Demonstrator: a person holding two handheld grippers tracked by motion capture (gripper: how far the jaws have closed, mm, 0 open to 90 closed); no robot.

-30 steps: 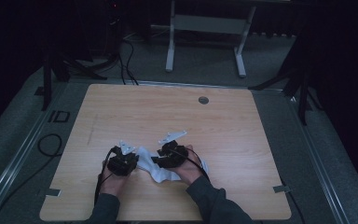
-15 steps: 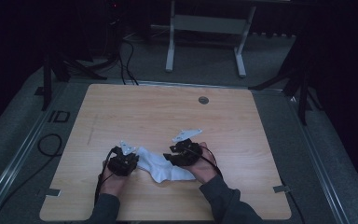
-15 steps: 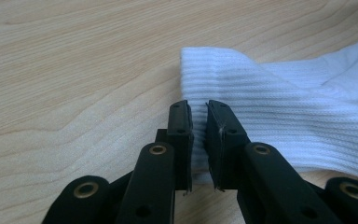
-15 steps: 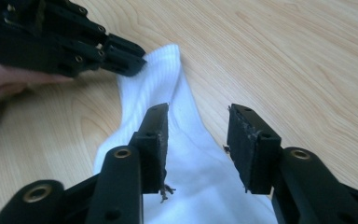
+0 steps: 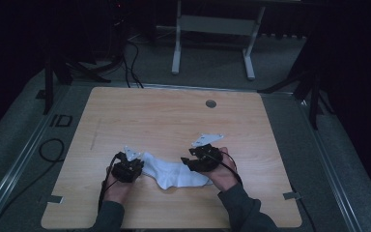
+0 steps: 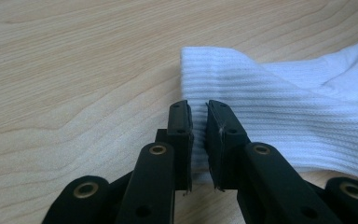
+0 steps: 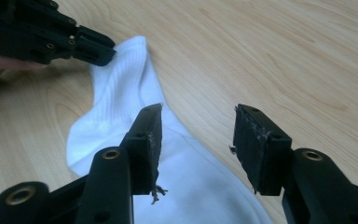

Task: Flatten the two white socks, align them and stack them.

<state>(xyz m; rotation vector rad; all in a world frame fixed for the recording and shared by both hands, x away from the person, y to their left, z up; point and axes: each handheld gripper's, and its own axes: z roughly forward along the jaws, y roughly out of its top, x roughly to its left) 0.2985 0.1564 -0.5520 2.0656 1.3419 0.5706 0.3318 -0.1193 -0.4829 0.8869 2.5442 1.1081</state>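
A white sock [image 5: 174, 173] lies flat on the wooden table [image 5: 174, 121] near its front edge, between my two grippers. My left gripper [image 5: 137, 167] sits at the sock's left end. In the left gripper view its jaws [image 6: 198, 126] stand nearly together, pinching the edge of the ribbed cuff [image 6: 261, 102]. My right gripper [image 5: 188, 162] hovers over the sock's right part. Its jaws [image 7: 196, 135] stand apart and have just been opening, with the sock's foot [image 7: 121, 93] below them and nothing gripped. The left gripper [image 7: 93, 46] shows at the cuff in that view too.
A round grommet hole [image 5: 211, 103] sits near the table's far edge. A white metal stand [image 5: 212, 24] and dark tripod legs [image 5: 309, 87] stand on the floor beyond. A black cable [image 5: 48, 150] loops on the floor at the left.
My right gripper has moved to the right and slightly up, away from the left one, and its jaws have spread. The sock now lies stretched out flatter. The left gripper has kept still.
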